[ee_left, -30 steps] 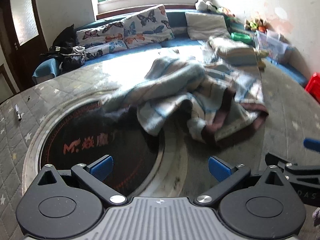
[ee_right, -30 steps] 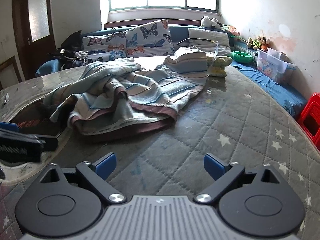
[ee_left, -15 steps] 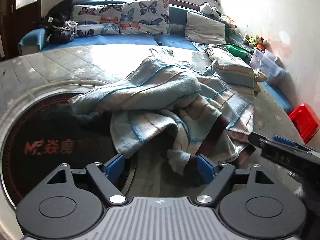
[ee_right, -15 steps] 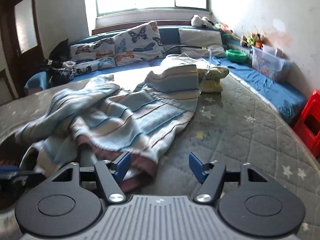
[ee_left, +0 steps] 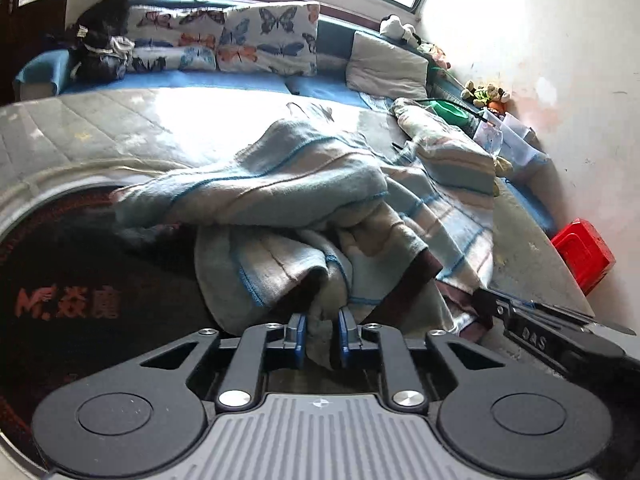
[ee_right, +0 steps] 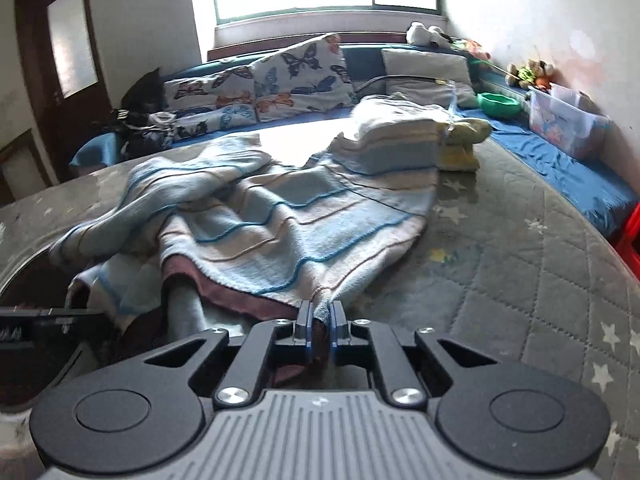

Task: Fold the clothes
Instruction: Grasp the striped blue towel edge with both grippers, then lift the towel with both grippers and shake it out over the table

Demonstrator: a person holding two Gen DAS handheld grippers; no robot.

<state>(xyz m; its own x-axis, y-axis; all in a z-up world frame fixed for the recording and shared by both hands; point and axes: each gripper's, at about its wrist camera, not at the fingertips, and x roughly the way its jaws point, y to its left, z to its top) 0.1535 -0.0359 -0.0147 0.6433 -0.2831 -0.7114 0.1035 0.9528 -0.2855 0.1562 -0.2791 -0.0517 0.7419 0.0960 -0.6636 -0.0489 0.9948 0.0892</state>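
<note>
Item: striped blanket [ee_left: 304, 184], pale blue and cream with a maroon border, lying crumpled on the quilted desk [ee_right: 520, 280], partly over a dark round inset [ee_left: 80, 280].

Handling, as judged: soft, limp, fairly thick; drape and sag are expected, little slip. Best taken at edge or corners.

Left gripper [ee_left: 319, 334]: jaws just closed, a bunched near fold pinched. Right gripper [ee_right: 319, 330]: jaws just closed, the near hem pinched.

A crumpled blanket [ee_right: 280, 232], pale blue and cream with thin blue stripes and a dark maroon border, lies heaped across a grey quilted, star-patterned bench [ee_right: 520, 280], one end draping a folded pile.
</note>
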